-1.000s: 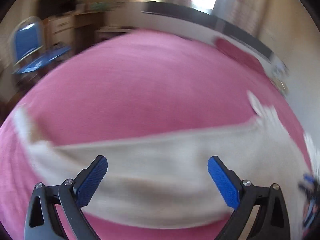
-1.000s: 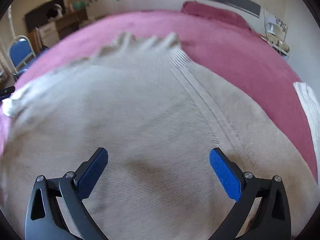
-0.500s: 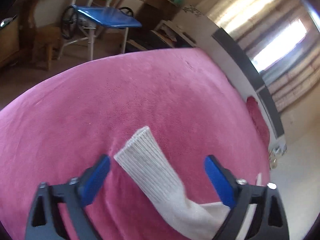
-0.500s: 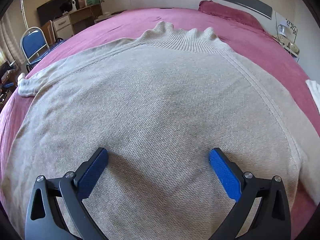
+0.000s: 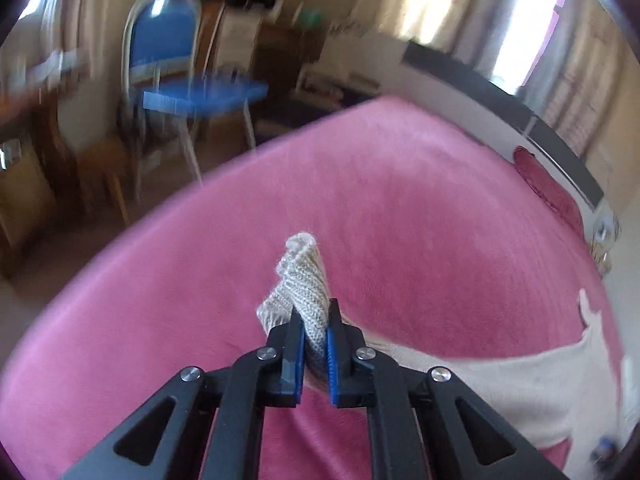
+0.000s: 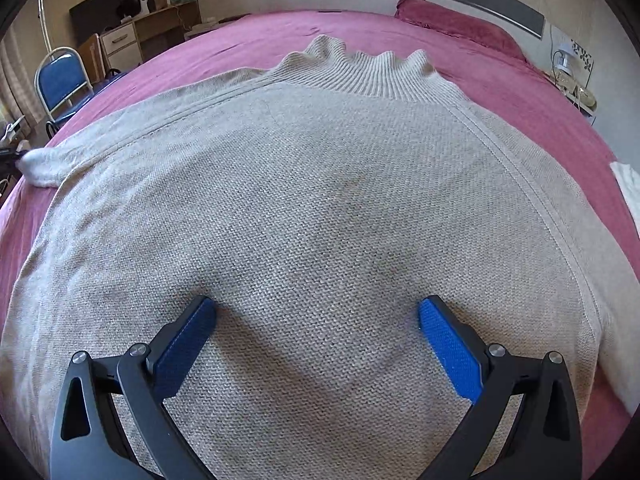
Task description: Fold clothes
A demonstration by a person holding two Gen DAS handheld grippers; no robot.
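A beige knit sweater [image 6: 320, 208] lies flat on the pink bed [image 6: 260, 28], its ribbed collar [image 6: 360, 72] pointing away from me. My right gripper [image 6: 316, 312] is open, both blue pads resting on the sweater's lower body with nothing pinched. In the left wrist view my left gripper [image 5: 314, 320] is shut on the ribbed sleeve cuff [image 5: 304, 276], which sticks up bunched above the pads. The sleeve [image 5: 520, 380] trails off to the right across the pink bed [image 5: 400, 200]. From the right wrist view the same cuff [image 6: 40, 164] shows at the bed's left edge.
A blue chair [image 5: 176, 64] and wooden furniture stand beyond the bed's left edge. A dark red pillow [image 6: 452, 24] lies at the headboard. A desk with drawers [image 6: 124, 44] stands at the back left. A white cloth [image 6: 628, 184] lies at the right edge.
My left gripper swung left along the sleeve to its cuff and closed on it, bunching it up. The right gripper settled lower onto the sweater's body, still open.
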